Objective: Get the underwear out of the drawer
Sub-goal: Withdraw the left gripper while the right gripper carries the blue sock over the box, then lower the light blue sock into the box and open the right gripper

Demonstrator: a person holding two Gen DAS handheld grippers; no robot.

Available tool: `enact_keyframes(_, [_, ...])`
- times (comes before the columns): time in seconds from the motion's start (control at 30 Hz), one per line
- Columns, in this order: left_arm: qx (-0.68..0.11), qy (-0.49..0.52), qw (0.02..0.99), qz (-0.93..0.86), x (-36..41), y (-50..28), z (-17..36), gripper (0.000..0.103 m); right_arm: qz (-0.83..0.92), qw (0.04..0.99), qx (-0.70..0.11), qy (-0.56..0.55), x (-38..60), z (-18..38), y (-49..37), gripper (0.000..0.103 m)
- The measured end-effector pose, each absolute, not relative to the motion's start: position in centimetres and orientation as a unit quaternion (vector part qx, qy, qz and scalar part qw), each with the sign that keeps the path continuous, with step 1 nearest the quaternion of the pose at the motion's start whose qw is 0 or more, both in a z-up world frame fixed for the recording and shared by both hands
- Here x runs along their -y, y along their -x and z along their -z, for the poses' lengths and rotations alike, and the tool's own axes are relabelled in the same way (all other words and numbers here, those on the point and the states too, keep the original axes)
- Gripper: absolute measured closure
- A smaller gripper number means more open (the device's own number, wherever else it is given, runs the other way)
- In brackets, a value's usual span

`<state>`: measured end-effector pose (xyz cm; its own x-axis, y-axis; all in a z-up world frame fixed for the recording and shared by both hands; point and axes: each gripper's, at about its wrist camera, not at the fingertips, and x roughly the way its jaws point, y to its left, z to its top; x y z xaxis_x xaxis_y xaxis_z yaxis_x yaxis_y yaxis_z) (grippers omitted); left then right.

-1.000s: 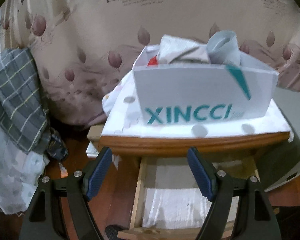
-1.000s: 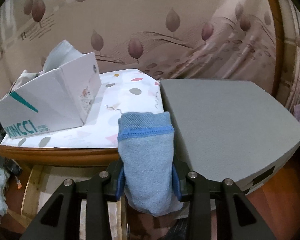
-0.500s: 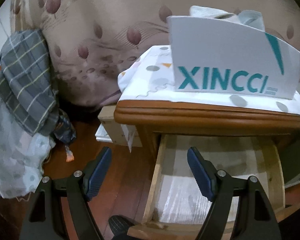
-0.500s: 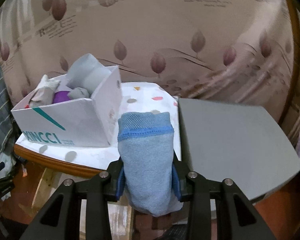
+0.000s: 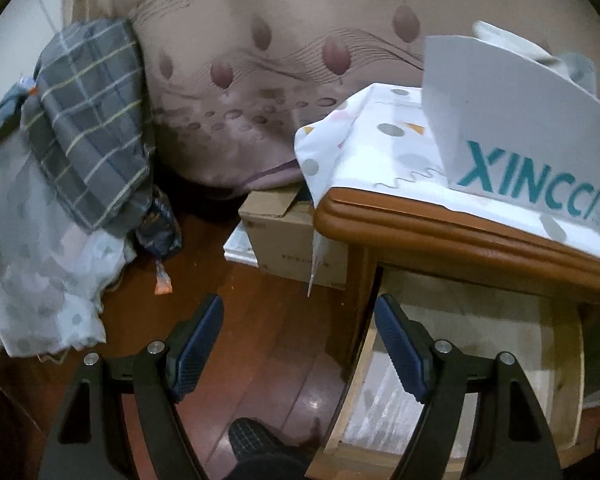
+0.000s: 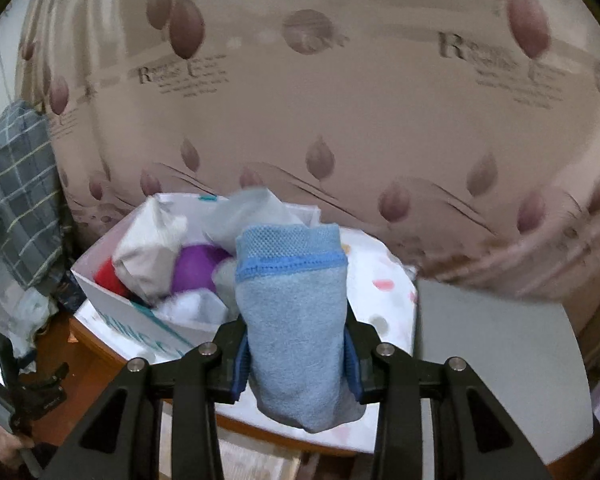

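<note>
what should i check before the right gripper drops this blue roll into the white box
1. Grip on the blue underwear roll: right gripper pads press both its sides: ok.
2. Roll clear of the drawer: it is above the tabletop: ok.
3. Space in the white box: several rolls already fill it, free room: cannot tell.
4. Roll over the box opening: it overlaps the box's right end, exact alignment: cannot tell.
5. Left gripper out of the way: open, empty, low beside the drawer: ok.
</note>
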<state>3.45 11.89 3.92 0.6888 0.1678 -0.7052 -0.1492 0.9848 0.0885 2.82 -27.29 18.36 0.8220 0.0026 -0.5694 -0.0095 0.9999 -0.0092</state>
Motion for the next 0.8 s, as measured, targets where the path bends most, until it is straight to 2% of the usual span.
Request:
enact_keyframes(0.2, [-0.391, -0.001, 0.915, -0.1, -13.1, -3.5, -3.9, 0.028, -0.028, 0.949, -0.315, 0.014, 24.3, -18.8, -7.4, 0.065])
enact_keyframes(0.4, [-0.396, 0.017, 0.911, -0.116, -14.7, -3.6, -3.8, 0.028, -0.039, 0.931, -0.362, 0.043, 21.9, -15.7, -11.6, 0.065])
enact_keyframes(0.8, [-0.398, 0.021, 0.91, -0.114, -14.9, -3.5, -3.9, 0.028, -0.009, 0.917, -0.396, 0.052, 21.7, -11.7, -14.5, 0.062])
